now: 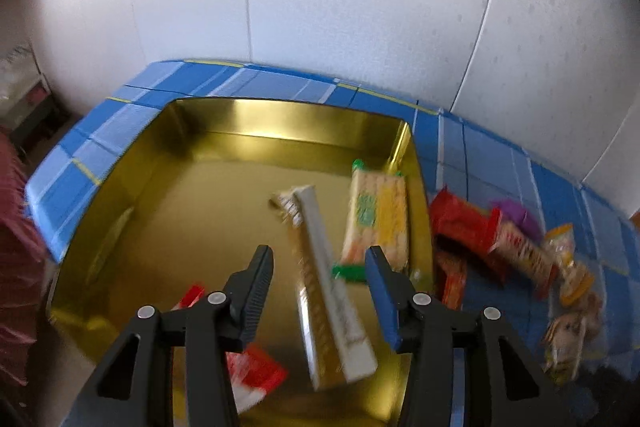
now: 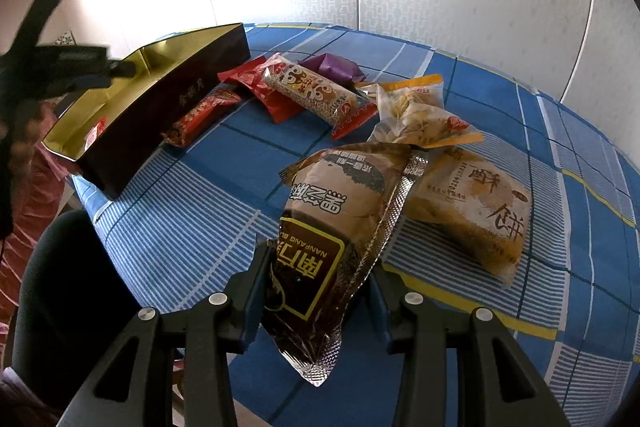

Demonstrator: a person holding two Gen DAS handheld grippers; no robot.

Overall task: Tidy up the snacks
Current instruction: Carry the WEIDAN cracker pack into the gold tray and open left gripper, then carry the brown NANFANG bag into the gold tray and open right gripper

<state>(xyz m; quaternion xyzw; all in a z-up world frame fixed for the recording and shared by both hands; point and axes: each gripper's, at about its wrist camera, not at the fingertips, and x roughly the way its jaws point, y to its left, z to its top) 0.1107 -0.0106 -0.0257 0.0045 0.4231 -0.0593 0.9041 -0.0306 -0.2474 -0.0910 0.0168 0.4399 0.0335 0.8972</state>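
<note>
My left gripper (image 1: 320,259) is open and empty above a gold tin box (image 1: 224,131). In the box lie a long white-and-gold bar (image 1: 332,291), a yellow-green cracker pack (image 1: 376,219) and a red-white packet (image 1: 256,371). My right gripper (image 2: 320,263) is shut on a brown-and-silver snack pouch (image 2: 340,235) and holds it above the blue checked cloth. The box (image 2: 168,107) shows dark-sided at the left in the right wrist view, with the left gripper (image 2: 60,67) over it.
Loose snacks lie on the cloth right of the box: red packs (image 2: 264,91), a long red-ended bar (image 2: 316,95), a purple pack (image 2: 332,67), clear orange-edged bags (image 2: 416,107) and a tan pastry pack (image 2: 476,207). A white wall stands behind. The table edge (image 2: 96,211) runs at the left.
</note>
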